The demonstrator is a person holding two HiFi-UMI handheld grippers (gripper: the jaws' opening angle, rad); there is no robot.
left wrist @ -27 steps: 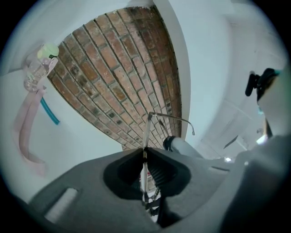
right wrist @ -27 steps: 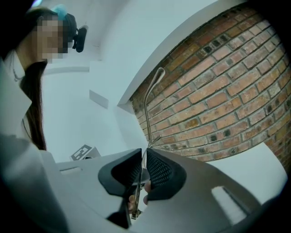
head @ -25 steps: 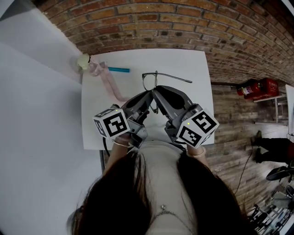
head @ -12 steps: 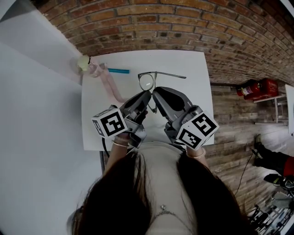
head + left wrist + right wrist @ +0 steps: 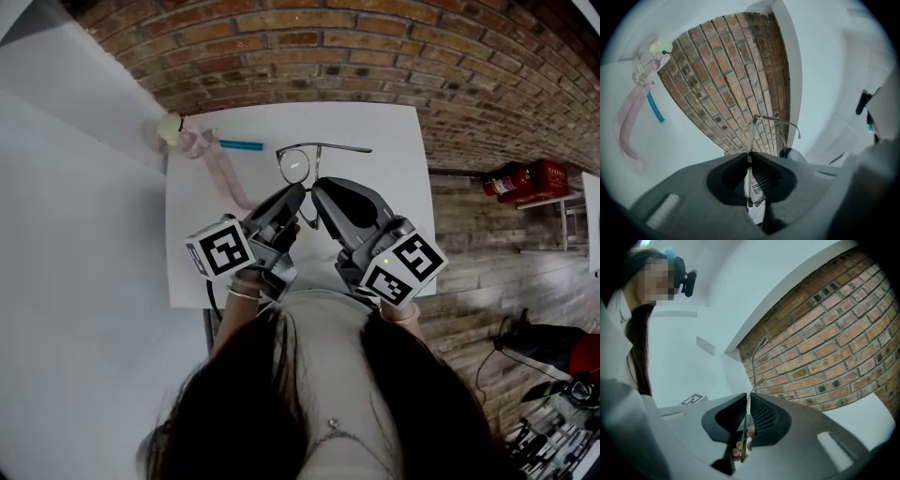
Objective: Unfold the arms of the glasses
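Thin metal-framed glasses (image 5: 294, 165) are held above the white table (image 5: 394, 197), one arm (image 5: 345, 148) stretched out to the right. My left gripper (image 5: 297, 194) is shut on the frame by a lens; in the left gripper view the glasses (image 5: 751, 136) stand edge-on out of the jaws of that gripper (image 5: 749, 156). My right gripper (image 5: 318, 187) sits close beside it, shut on the other thin arm (image 5: 756, 363), which rises out of the jaws of the right gripper (image 5: 746, 396). The second lens is hidden behind the grippers.
A clear pink bottle with a pale yellow cap (image 5: 172, 127), its pink strap (image 5: 226, 178) and a teal pen (image 5: 242, 144) lie at the table's far left. A brick wall lies beyond the far edge. A red fire extinguisher (image 5: 527, 179) lies on the floor at the right.
The glasses have turned and shifted slightly left and away from me; the outstretched arm's tip has swung towards the far edge. Both grippers keep their hold.
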